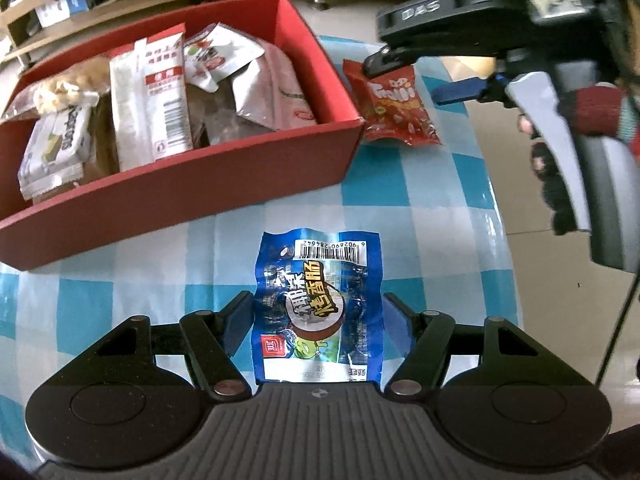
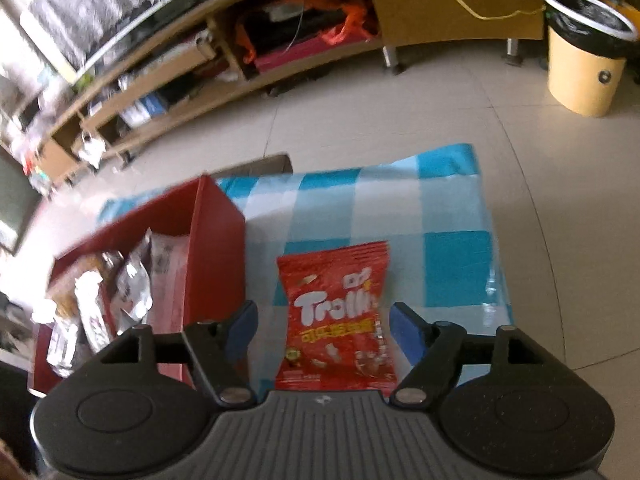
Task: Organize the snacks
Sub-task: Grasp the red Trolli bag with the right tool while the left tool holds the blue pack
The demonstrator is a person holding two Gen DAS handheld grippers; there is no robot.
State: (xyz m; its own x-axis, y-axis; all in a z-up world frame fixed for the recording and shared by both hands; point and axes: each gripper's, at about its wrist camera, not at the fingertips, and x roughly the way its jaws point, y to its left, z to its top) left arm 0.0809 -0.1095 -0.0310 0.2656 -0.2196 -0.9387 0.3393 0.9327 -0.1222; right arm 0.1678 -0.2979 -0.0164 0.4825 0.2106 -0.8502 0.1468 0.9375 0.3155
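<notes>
**Two loose packets outside the red box, one hand-held gripper over each**

The blue snack packet (image 1: 318, 308) lies flat on the checked tablecloth (image 1: 420, 208), in front of the red box (image 1: 192, 184) and apart from its near wall. Barcode end points toward the box. The left hand-held gripper (image 1: 318, 322) is spread wide around the packet — blue pads on either side of it, the left one close against the packet's edge, the right one with a narrow gap. Whether either pad actually touches cannot be told. Nothing is gripped.

The red Trolli packet (image 2: 336, 320) lies on the same cloth just beside the right-hand wall of the red box, near its front corner. The right hand-held gripper (image 2: 324, 324) sits over it, also spread wide, with clear gaps between both pads and the packet — holding nothing. In the left wrist view this gripper shows from the side, one black fingertip over the packet's far top corner; contact there is not clear. The right wrist view is motion-blurred.

The red box is open-topped and already holds several items: a white pouch with a barcode (image 1: 150, 100), a clear bag of pale puffed pieces (image 1: 64, 88), a white and green wrapped bar (image 1: 56, 144), silver foil packs (image 1: 224, 56) and a pink pouch (image 1: 280, 92).

Beyond the box, past the table's far edge: a low wooden shelf unit (image 2: 168, 76) on the tiled floor (image 2: 400, 120), and a yellow bin with a black liner (image 2: 584, 56).
</notes>
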